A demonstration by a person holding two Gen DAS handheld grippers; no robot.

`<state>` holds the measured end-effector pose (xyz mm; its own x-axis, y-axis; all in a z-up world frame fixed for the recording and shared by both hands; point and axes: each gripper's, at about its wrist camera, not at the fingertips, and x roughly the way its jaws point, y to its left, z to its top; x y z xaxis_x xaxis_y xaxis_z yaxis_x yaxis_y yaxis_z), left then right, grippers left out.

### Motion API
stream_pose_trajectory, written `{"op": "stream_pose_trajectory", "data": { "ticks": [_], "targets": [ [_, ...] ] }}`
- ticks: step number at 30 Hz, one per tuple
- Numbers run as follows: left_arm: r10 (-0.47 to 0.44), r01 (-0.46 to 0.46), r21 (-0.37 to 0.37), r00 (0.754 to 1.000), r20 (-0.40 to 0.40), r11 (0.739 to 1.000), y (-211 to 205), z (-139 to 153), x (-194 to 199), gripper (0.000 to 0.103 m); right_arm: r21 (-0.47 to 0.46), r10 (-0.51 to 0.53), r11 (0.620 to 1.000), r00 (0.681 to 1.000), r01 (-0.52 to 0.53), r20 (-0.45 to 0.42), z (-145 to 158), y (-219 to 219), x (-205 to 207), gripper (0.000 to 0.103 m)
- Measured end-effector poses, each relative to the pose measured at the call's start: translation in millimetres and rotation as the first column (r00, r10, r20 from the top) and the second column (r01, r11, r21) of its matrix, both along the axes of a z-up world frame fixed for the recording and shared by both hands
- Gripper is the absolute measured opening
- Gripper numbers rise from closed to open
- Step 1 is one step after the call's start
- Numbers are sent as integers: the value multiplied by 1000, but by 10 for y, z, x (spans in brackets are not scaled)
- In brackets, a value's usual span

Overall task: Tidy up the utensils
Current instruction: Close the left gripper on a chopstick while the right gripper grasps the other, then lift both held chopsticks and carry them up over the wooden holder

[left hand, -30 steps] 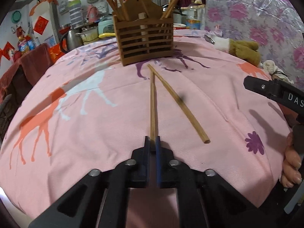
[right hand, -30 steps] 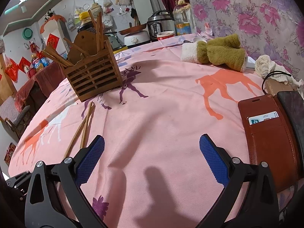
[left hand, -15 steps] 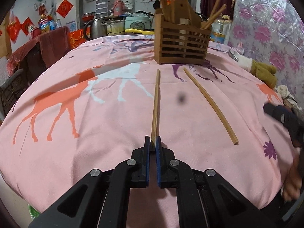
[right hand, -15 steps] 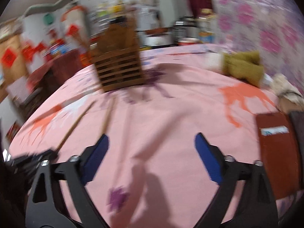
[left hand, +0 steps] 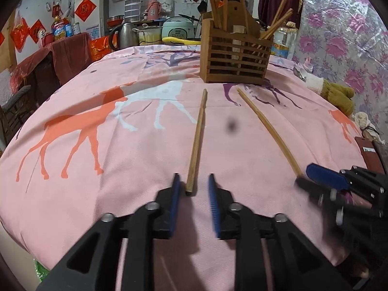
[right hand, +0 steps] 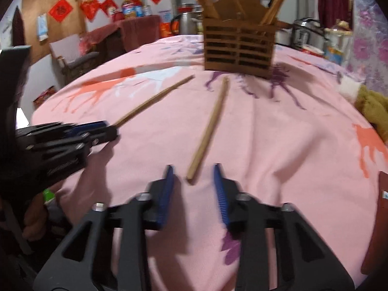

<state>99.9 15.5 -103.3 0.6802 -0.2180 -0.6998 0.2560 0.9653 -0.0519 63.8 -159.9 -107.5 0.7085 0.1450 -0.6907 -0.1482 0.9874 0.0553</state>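
Note:
Two wooden chopsticks lie on the pink cloth in front of the slatted wooden holder [left hand: 235,60], which has several chopsticks standing in it. My left gripper [left hand: 192,177] is at the near end of the left chopstick [left hand: 197,140]. Its jaws are opening, and the stick lies between the pads untouched. My right gripper [right hand: 193,168] is closing around the near end of the right chopstick [right hand: 211,126], with a gap still showing on both sides. The left wrist view shows that gripper [left hand: 308,179] blurred at the end of the right chopstick [left hand: 266,126]. In the right wrist view, my left gripper [right hand: 106,129] is at the end of the left chopstick [right hand: 155,101].
A green and white plush toy [left hand: 337,94] lies at the table's right edge, with a brown wallet [left hand: 371,155] nearer. Behind the table stand a kettle [left hand: 126,35], a rice cooker [left hand: 178,30] and bottles. A chair [right hand: 80,60] stands off the left side.
My left gripper's jaws have parted and let go of the left chopstick. My right gripper has swung over to the right chopstick's near end, and its jaws have narrowed from wide open.

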Motion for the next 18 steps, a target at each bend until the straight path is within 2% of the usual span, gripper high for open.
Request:
{"op": "stream_pose_trajectory", "data": {
  "ticks": [1,3,8,15,17,18],
  "targets": [
    [-2,2,6,1000,4,1000,-13,0,-8,38,13,-33,999,999,33,-4,-4,-64,8,8],
    [-2,2,13,1000,8,1000,-24,-2,-18,40,45,-54,997,998,55,-17,-16,-152,31,7],
    [-2,2,12,1000,8,1000,-22,-3,-19,40,53,-50,997,999,51,-8,-7,-175,5,11],
    [-2,2,9,1000,7,1000,-21,-3,-18,40,43,-50,998,999,50,-13,-20,-145,18,12],
    [-4,4,2,1000,7,1000,-16,3,-18,34,44,-50,998,999,50,-13,-25,-152,27,11],
    [-7,7,-3,1000,5,1000,-11,8,-15,27,44,-50,998,999,51,-13,-25,-152,28,10]
  ]
}}
